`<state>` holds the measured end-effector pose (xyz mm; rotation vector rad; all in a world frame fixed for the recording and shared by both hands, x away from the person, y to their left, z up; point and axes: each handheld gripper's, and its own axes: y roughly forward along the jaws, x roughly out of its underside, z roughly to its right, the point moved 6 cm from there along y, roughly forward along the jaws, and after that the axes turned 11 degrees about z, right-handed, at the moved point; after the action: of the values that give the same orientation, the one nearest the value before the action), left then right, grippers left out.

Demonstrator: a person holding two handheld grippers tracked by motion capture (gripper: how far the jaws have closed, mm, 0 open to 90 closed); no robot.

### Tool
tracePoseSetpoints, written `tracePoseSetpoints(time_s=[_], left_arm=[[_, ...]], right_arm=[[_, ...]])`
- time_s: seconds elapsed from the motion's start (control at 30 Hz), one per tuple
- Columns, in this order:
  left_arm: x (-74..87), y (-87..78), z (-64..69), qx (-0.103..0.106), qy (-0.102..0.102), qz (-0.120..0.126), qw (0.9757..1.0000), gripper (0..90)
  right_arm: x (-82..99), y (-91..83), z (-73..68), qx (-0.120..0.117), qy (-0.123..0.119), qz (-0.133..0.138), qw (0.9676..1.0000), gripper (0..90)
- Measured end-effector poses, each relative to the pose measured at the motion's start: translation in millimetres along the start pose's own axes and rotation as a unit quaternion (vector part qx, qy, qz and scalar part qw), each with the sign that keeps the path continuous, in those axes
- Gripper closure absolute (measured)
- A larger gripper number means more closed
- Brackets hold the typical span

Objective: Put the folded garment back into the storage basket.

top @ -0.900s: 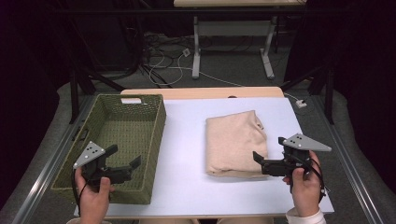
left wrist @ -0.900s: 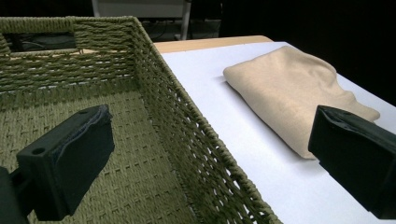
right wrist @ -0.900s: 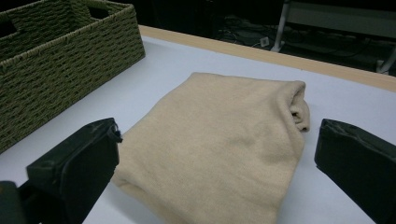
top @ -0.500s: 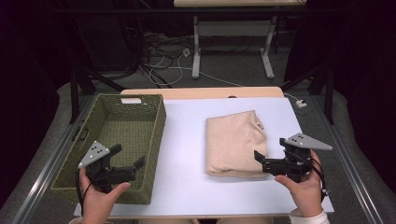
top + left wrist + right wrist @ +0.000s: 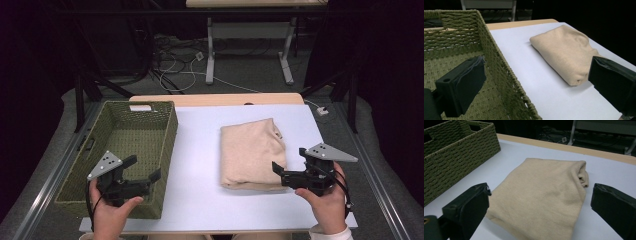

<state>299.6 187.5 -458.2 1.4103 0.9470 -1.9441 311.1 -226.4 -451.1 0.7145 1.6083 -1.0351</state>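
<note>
One green basket (image 5: 131,150), seemingly holding nothing; beige cloth (image 5: 252,155) outside on table (image 5: 200,150).

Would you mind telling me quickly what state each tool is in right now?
Left tool: open, holding nothing, above the green wicker basket.
Right tool: open, holding nothing, at the folded beige sweater.

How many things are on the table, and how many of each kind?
Folded beige cloth: 1
Green woven basket: 1
Tongs, open, one in each hand: 2, left tongs and right tongs
Total: 4
</note>
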Motion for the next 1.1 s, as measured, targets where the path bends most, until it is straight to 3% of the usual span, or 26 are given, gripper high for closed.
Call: tracePoseSetpoints(time_s=[0.4,0.53,0.67,0.73,0.87,1.1], left_arm=[[-0.3,21.4,8.8,0.018,0.006,-0.016,0.9997,1.4],[-3.5,26.8,10.5,0.020,0.017,-0.023,0.9994,1.4],[-6.4,32.6,12.5,0.021,0.026,-0.032,0.9989,1.4],[-7.1,35.3,13.9,0.023,0.036,-0.038,0.9984,1.2],[-9.9,39.2,14.1,0.023,0.045,-0.049,0.9975,0.9],[-16.1,46.9,15.4,0.037,0.033,-0.067,0.9965,0.8]], right_arm=[[1.0,12.3,-0.5,-0.011,0.019,-0.008,0.9997,2.0],[0.5,15.9,1.0,-0.010,0.018,-0.014,0.9997,2.0],[-1.9,18.0,1.8,-0.026,0.034,-0.018,0.9989,2.0],[-4.0,18.1,3.6,-0.023,0.035,-0.020,0.9989,2.0],[-8.3,17.6,7.4,-0.023,0.028,-0.030,0.9989,2.1],[-13.8,21.0,9.8,-0.019,0.017,-0.047,0.9986,2.2]])
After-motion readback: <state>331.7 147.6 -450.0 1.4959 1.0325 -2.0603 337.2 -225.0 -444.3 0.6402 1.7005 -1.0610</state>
